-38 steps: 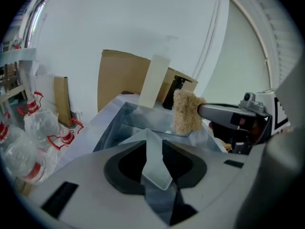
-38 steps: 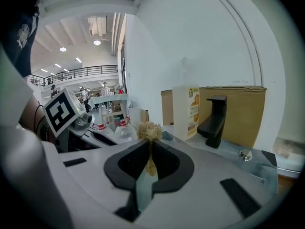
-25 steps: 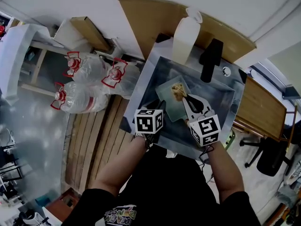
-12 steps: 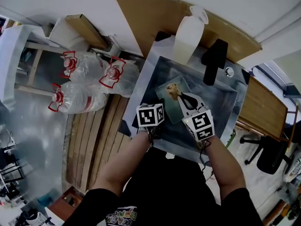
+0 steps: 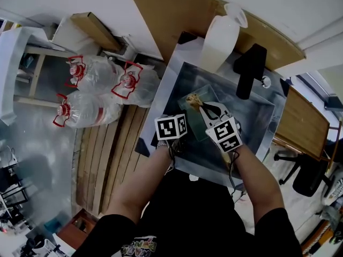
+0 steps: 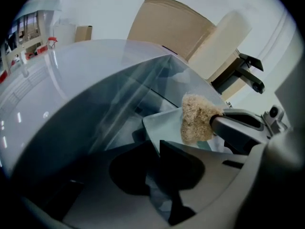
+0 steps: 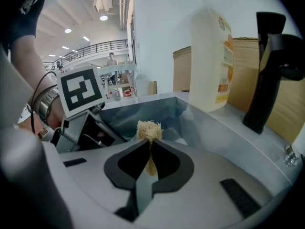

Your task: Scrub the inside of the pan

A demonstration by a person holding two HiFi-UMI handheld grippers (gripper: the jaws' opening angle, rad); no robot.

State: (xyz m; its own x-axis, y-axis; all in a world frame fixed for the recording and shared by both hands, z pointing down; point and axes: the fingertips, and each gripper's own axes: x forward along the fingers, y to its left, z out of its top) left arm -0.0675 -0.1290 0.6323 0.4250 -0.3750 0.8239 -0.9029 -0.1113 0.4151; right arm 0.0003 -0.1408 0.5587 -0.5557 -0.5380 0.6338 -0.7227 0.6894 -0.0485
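Down in the sink sat one clear square pan, its near edge caught in the fingers of the left gripper, which were pressed together on that rim. The pan's floor stretched away from those fingers toward the far wall of the sink. On that floor rested one tan, fibrous scrubber, pinched by its lower end between the closed fingers of the right gripper, with its frayed top standing above their tips. The two grippers lay side by side, the right one reaching over the pan from the near side. At the sink's far rim stood one black tap and one white bottle, with a brown board behind them. Three water jugs with red handles lay on the floor to the left.
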